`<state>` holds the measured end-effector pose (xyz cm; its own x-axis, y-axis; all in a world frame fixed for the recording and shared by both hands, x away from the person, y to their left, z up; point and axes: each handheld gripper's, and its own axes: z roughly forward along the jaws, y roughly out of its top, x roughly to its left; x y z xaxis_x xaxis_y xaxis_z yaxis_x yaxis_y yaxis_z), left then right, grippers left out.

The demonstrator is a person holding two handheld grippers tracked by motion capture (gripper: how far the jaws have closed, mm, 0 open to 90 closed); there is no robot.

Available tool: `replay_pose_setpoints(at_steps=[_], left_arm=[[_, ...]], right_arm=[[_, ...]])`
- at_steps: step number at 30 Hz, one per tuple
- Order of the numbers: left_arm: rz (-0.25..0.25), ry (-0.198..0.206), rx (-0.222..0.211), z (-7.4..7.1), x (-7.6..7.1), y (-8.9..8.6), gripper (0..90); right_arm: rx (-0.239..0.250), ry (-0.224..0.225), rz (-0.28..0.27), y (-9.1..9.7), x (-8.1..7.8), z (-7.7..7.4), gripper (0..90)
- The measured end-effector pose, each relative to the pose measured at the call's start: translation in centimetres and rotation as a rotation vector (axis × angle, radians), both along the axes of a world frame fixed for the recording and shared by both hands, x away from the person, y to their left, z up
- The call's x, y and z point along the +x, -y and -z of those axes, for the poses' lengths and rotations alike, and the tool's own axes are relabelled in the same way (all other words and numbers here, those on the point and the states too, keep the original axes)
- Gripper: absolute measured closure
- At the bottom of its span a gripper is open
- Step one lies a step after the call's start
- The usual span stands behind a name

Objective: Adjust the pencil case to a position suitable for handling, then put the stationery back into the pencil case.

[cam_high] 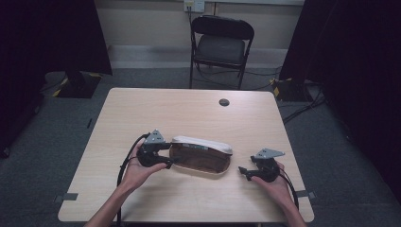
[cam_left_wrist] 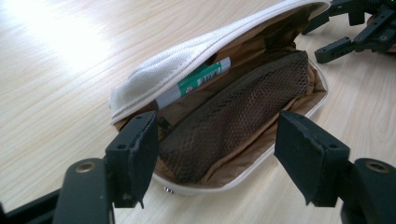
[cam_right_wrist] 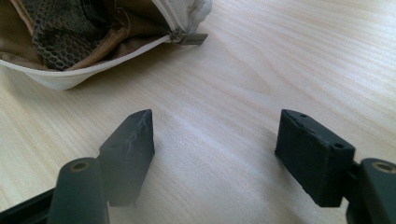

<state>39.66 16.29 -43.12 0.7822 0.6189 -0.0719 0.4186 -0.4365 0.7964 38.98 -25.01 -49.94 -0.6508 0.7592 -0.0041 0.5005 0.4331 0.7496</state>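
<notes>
A white pencil case (cam_high: 201,153) lies unzipped on the table, showing its brown lining. Inside it I see a dark mesh pocket (cam_left_wrist: 233,116) and a green-and-white pen (cam_left_wrist: 196,81) tucked under the raised white flap (cam_left_wrist: 187,56). My left gripper (cam_high: 171,155) is at the case's left end, open; its jaws (cam_left_wrist: 215,140) stand either side of that end without pressing on it. My right gripper (cam_high: 243,173) rests a little to the right of the case, open (cam_right_wrist: 215,135) over bare wood. The case's zipper pull (cam_right_wrist: 189,38) lies just ahead of it.
The light wooden table (cam_high: 189,109) has a round cable hole (cam_high: 224,102) near its far edge. A black folding chair (cam_high: 221,42) stands behind the table. Dark curtains hang on both sides of the room.
</notes>
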Motion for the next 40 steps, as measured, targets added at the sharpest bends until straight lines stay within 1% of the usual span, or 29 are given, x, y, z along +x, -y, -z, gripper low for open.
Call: replay_pose_setpoints(at_steps=[2, 3, 4, 5, 6, 7, 8, 10, 11, 13, 14, 17, 18, 20, 22, 23, 24, 25, 26, 27, 28, 29, 30, 31, 32, 35, 37, 38, 40], left_arm=[[-0.003, 0.012, 0.023, -0.1, -0.2, -0.4, 29.2], [-0.019, -0.005, -0.008, 0.0, -0.4, -0.5, 28.4], [-0.021, 0.017, 0.021, -0.1, -0.3, -0.9, 27.1], [-0.025, 0.011, 0.009, -0.1, -0.4, -1.1, 26.7], [-0.029, 0.016, 0.019, -0.2, -0.5, -1.4, 26.3], [-0.04, 0.012, 0.028, -0.3, -0.6, -1.7, 24.9], [-0.038, 0.013, 0.021, -0.3, -0.6, -2.0, 24.0], [-0.054, 0.021, 0.027, -0.5, -0.9, -2.7, 23.7], [-0.061, 0.022, 0.017, -0.5, -1.0, -3.0, 23.3], [-0.078, 0.018, 0.016, -0.5, -1.2, -3.7, 23.0], [-0.081, 0.026, 0.018, -0.5, -1.3, -4.1, 22.6], [-0.106, 0.023, 0.025, -0.3, -1.3, -5.0, 21.7], [-0.125, 0.017, 0.022, -0.3, -1.4, -5.4, 20.8], [-0.141, 0.019, 0.014, -0.2, -1.5, -6.0, 20.4], [-0.165, 0.012, 0.022, 0.0, -1.9, -6.5, 20.3], [-0.165, 0.007, 0.029, 0.3, -2.0, -6.8, 20.3], [-0.166, -0.013, 0.066, 0.6, -1.9, -7.1, 20.3], [-0.19, -0.036, 0.069, 1.0, -2.0, -7.3, 20.4], [-0.217, -0.054, 0.078, 1.7, -2.1, -7.8, 20.4], [-0.229, -0.062, 0.088, 2.6, -2.2, -8.1, 20.6], [-0.231, -0.069, 0.128, 3.5, -2.3, -8.3, 20.7], [-0.233, -0.076, 0.156, 4.3, -2.4, -8.5, 20.9], [-0.225, -0.107, 0.173, 5.2, -2.2, -8.8, 20.9], [-0.221, -0.126, 0.195, 5.7, -2.1, -8.8, 21.1], [-0.23, -0.111, 0.201, 5.9, -2.2, -8.9, 20.1], [-0.25, -0.099, 0.189, 6.1, -2.4, -8.6, 16.7], [-0.245, -0.068, 0.17, 6.5, -2.5, -8.6, 14.2], [-0.247, -0.052, 0.144, 6.8, -2.5, -8.6, 12.6], [-0.243, -0.042, 0.139, 6.9, -2.4, -8.7, 9.2]], right_arm=[[0.0, 0.0, 0.0, 0.0, 0.0, 0.0, 27.0], [0.0, 0.001, -0.001, 0.0, 0.0, 0.0, 27.0], [0.002, 0.0, -0.002, 0.0, 0.0, 0.0, 27.0], [0.0, 0.0, 0.0, 0.0, 0.0, 0.0, 26.9], [0.0, 0.002, 0.0, 0.0, 0.0, 0.0, 26.9], [0.002, 0.001, -0.001, 0.0, 0.0, 0.0, 26.9], [0.002, 0.001, -0.001, 0.0, 0.0, 0.0, 26.9], [0.0, 0.001, 0.0, 0.0, 0.0, 0.0, 26.9], [0.0, 0.001, 0.002, 0.0, 0.0, 0.0, 26.9], [0.0, 0.002, 0.0, 0.0, 0.0, 0.0, 26.9], [0.002, 0.001, 0.0, 0.0, 0.0, 0.0, 26.9], [0.002, 0.001, -0.001, 0.0, 0.0, 0.0, 26.9], [0.002, 0.0, 0.001, 0.0, 0.0, 0.0, 26.9], [0.001, 0.001, -0.001, 0.0, 0.0, 0.0, 26.9], [-0.001, 0.0, 0.003, 0.0, 0.0, 0.0, 26.9], [0.0, -0.001, 0.004, 0.0, 0.0, 0.0, 26.9], [0.0, -0.001, 0.006, 0.0, 0.0, 0.0, 26.8], [0.0, -0.003, 0.008, -0.1, 0.0, 0.0, 26.8], [-0.001, -0.002, 0.008, 0.0, 0.0, 0.0, 26.8], [0.0, -0.001, 0.007, 0.0, 0.0, 0.0, 26.8], [0.0, -0.001, 0.008, -0.1, 0.0, 0.0, 26.8], [0.0, -0.003, 0.01, -0.1, -0.1, 0.0, 26.8], [0.0, -0.003, 0.01, -0.1, -0.1, 0.0, 26.8], [0.001, -0.003, 0.01, -0.1, -0.1, 0.0, 26.8], [0.0, -0.003, 0.01, -0.1, -0.1, 0.0, 26.8], [0.0, -0.003, 0.01, -0.1, -0.1, 0.0, 26.8], [0.0, -0.003, 0.01, -0.1, -0.1, 0.0, 26.7], [0.0, -0.003, 0.01, -0.1, -0.1, 0.0, 26.7], [0.0, -0.003, 0.01, -0.1, -0.1, 0.0, 26.7]])
